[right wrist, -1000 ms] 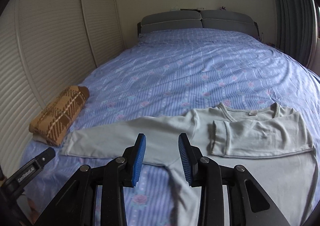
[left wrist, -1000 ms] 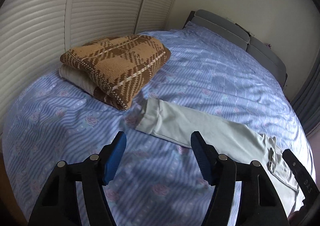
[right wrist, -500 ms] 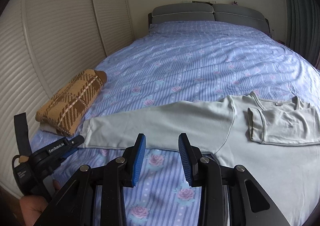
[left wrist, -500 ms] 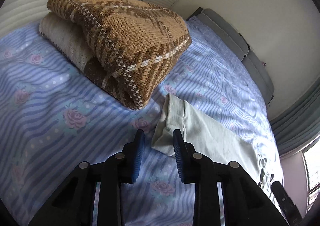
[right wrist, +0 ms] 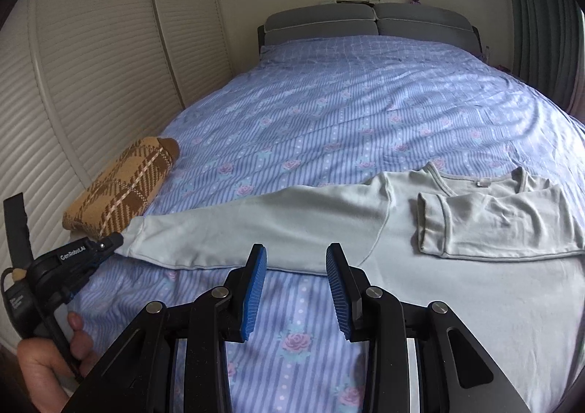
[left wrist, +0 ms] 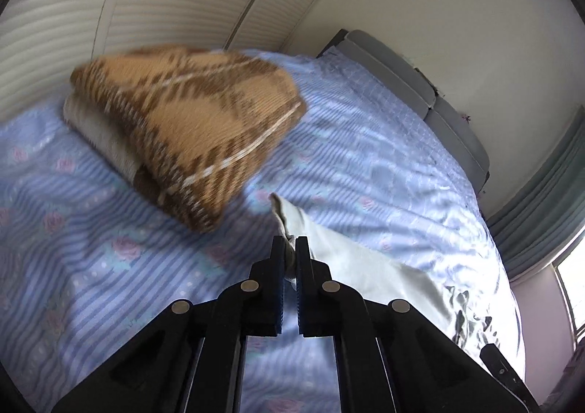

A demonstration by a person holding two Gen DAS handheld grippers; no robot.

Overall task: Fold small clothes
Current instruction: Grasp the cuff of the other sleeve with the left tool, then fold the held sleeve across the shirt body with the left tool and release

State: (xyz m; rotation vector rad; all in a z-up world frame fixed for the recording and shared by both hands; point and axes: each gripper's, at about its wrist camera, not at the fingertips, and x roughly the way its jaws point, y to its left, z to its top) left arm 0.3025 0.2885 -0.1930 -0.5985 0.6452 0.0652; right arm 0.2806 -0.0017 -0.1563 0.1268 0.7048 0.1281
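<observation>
Right gripper: jaws apart, nothing between the blue pads; hovers over bare striped sheet, just short of the near edge of the shirt's sleeve.
Left gripper: clamped tight on the cuff of the outstretched sleeve; cloth pinched between the pads, cuff tip sticking out past the fingertips.
Left hand: wrapped round that gripper's handle, low left in the right wrist view.
Pale green long-sleeved shirt: flat on the bed, one sleeve stretched left, the other folded across the chest.
Folded brown plaid blanket: just beyond the cuff, beside the slatted doors.
Grey headboard: far end.
</observation>
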